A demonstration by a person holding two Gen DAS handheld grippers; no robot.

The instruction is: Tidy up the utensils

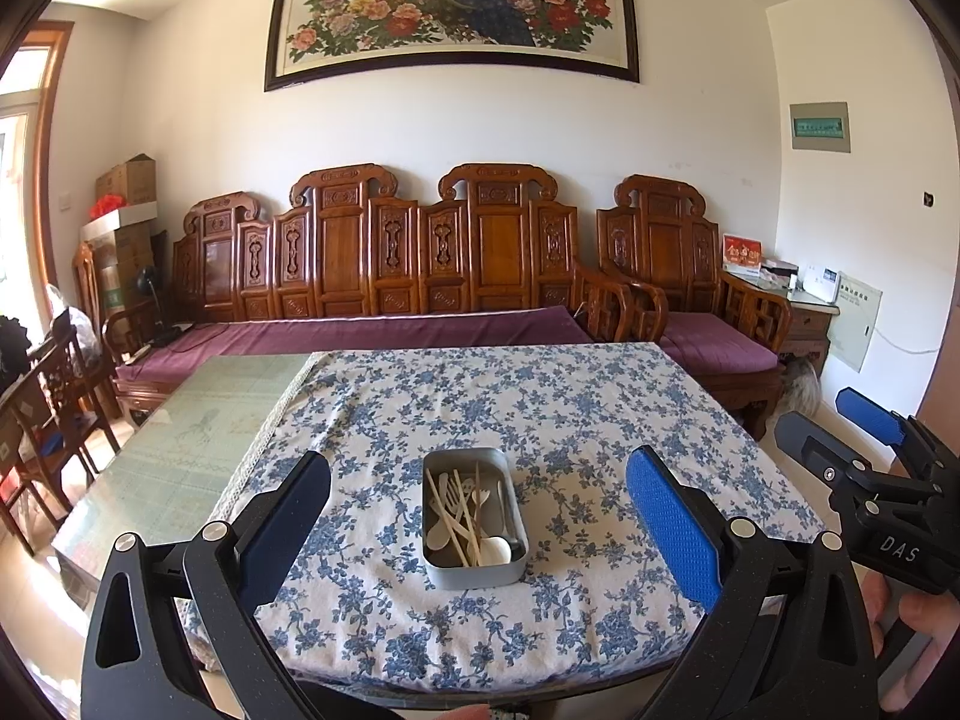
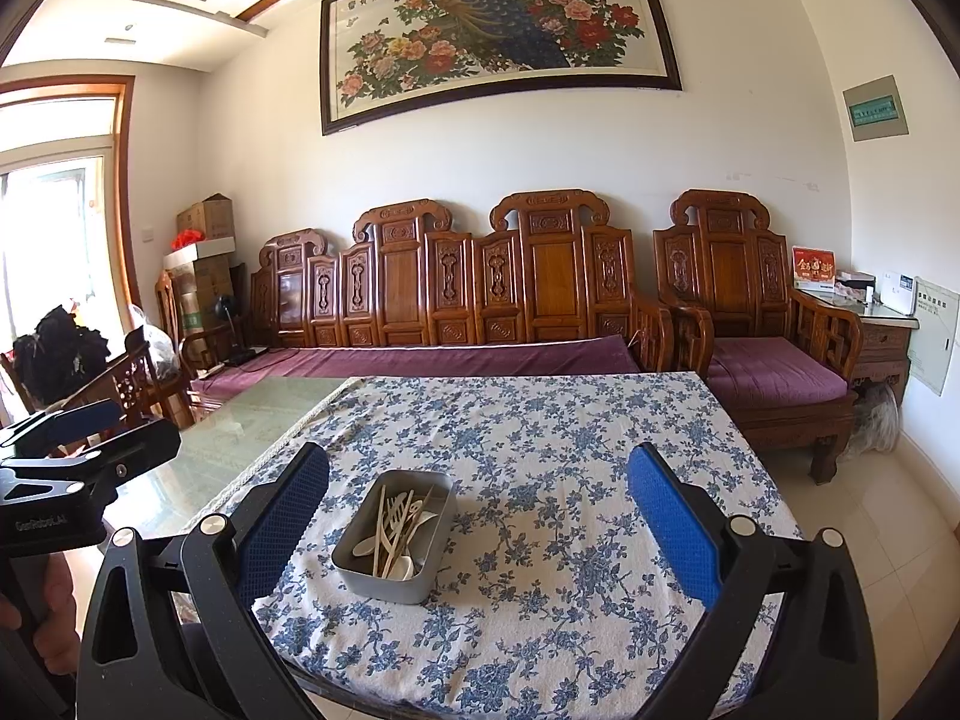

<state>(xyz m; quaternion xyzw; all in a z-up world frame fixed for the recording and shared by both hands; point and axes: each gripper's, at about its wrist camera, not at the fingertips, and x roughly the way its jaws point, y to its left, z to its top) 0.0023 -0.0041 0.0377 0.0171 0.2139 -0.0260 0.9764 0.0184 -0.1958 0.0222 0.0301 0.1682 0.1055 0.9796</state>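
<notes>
A grey metal tin (image 1: 441, 570) (image 2: 366, 576) stands on the blue-flowered tablecloth (image 1: 540, 408) (image 2: 540, 438), near the table's front edge. Inside lie several pale utensils (image 1: 465, 510) (image 2: 399, 531): wooden chopsticks, forks and white spoons, heaped together. My left gripper (image 1: 477, 516) hangs open above the front edge, the tin between its fingers further ahead. My right gripper (image 2: 477, 516) is open too, with the tin ahead and to its left. Each gripper shows in the other's view: the right gripper (image 1: 840, 426) at the far right, the left gripper (image 2: 96, 432) at the far left. Neither holds anything.
Left of the cloth lies a bare glass tabletop (image 1: 180, 438) (image 2: 252, 420). A carved wooden sofa with purple cushions (image 1: 372, 330) (image 2: 456, 360) runs behind the table, an armchair (image 2: 774, 372) at its right. Wooden chairs (image 1: 54, 396) stand at the left. A hand (image 1: 930, 624) holds the right gripper.
</notes>
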